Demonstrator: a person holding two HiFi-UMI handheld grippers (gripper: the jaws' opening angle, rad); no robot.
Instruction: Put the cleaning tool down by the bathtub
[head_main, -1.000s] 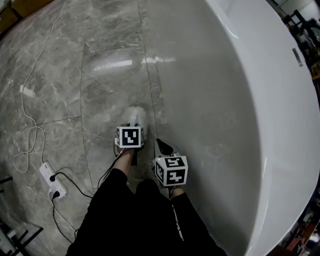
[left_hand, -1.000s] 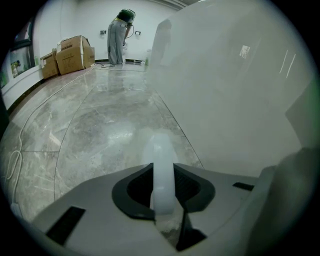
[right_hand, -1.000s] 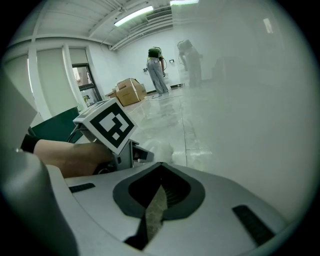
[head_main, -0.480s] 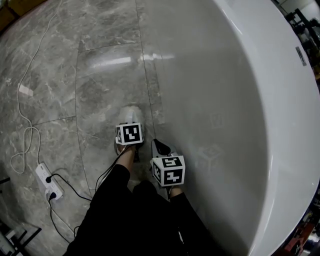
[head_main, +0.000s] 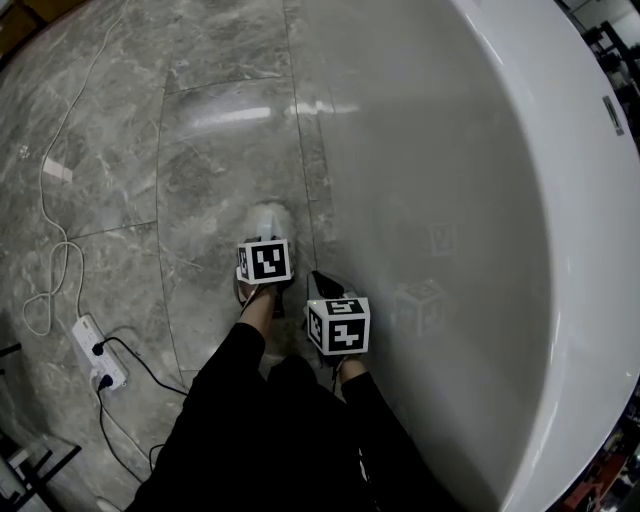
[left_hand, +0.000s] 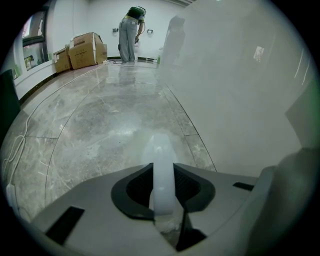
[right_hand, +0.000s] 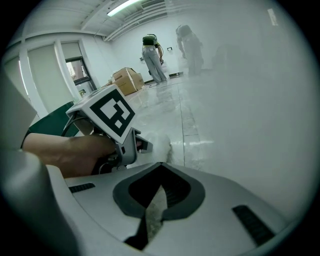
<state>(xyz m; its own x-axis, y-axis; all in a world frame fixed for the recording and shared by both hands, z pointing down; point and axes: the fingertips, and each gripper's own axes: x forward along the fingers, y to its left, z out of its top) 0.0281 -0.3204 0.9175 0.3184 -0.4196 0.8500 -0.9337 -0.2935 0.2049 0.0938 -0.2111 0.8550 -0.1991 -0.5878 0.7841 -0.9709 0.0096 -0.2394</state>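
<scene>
A cleaning tool with a pale translucent handle (left_hand: 163, 175) and a fuzzy white head (head_main: 268, 218) hangs just above the marble floor, close to the white bathtub's outer wall (head_main: 450, 200). My left gripper (left_hand: 163, 167) is shut on the handle; in the head view its jaws (head_main: 268, 238) lie under its marker cube (head_main: 264, 261). The right gripper (head_main: 318, 284) hovers next to it, nearer the tub, shut with nothing between its jaws (right_hand: 160, 174). In the right gripper view the left gripper's cube (right_hand: 107, 112) and the fuzzy head (right_hand: 161, 144) show ahead on the left.
A power strip (head_main: 98, 352) with black cables and a white cord (head_main: 50, 250) lie on the floor at the left. Cardboard boxes (left_hand: 86, 49) and a standing person (left_hand: 130, 32) are far across the room. The tub wall (left_hand: 240, 100) fills the right side.
Both grippers have sunk a little toward the floor beside the tub, the left one still holding the tool. Neither gripper's jaws have changed.
</scene>
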